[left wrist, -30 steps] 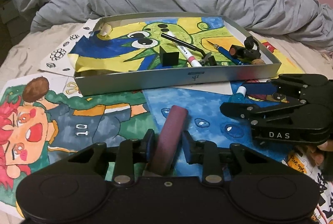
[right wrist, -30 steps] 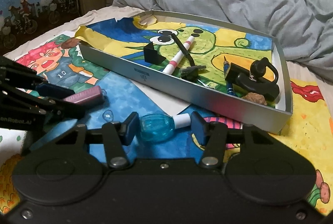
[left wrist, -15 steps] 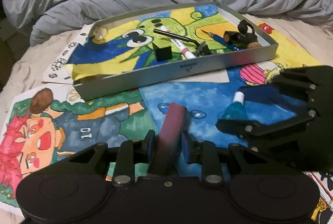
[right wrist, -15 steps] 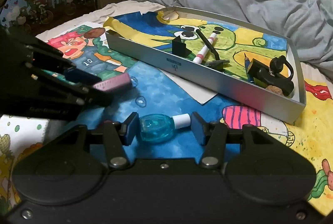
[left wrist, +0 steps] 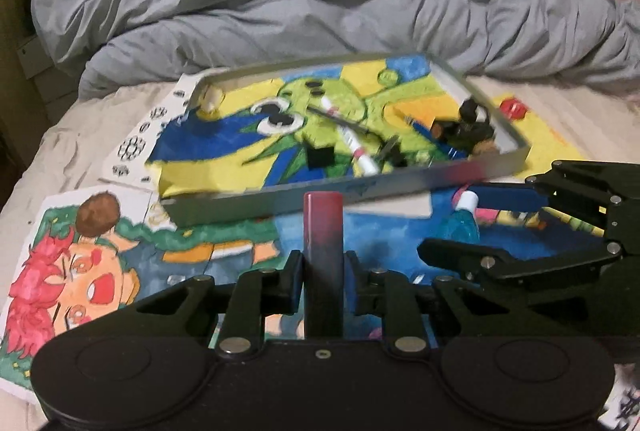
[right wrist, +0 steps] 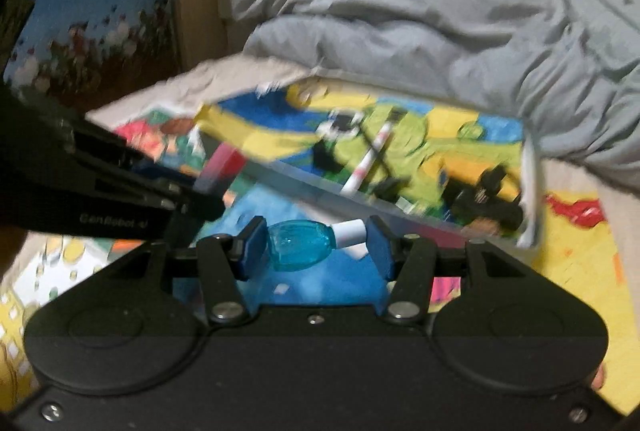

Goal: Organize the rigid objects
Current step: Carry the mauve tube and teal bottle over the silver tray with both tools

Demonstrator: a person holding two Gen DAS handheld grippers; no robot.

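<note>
Now that both items have come up off the drawings, your left gripper point(left wrist: 323, 281), jaws just closing, clamps the maroon bar point(left wrist: 322, 255) and your right gripper point(right wrist: 314, 245) grasps the blue bottle point(right wrist: 301, 245), so carry them over the tray point(left wrist: 400, 187).

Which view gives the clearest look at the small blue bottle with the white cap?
The right wrist view: the blue bottle lies crosswise between the right gripper pads, body and cap both visible. The left wrist view shows the bottle smaller and from the side, partly hidden by that gripper's fingers.
</note>
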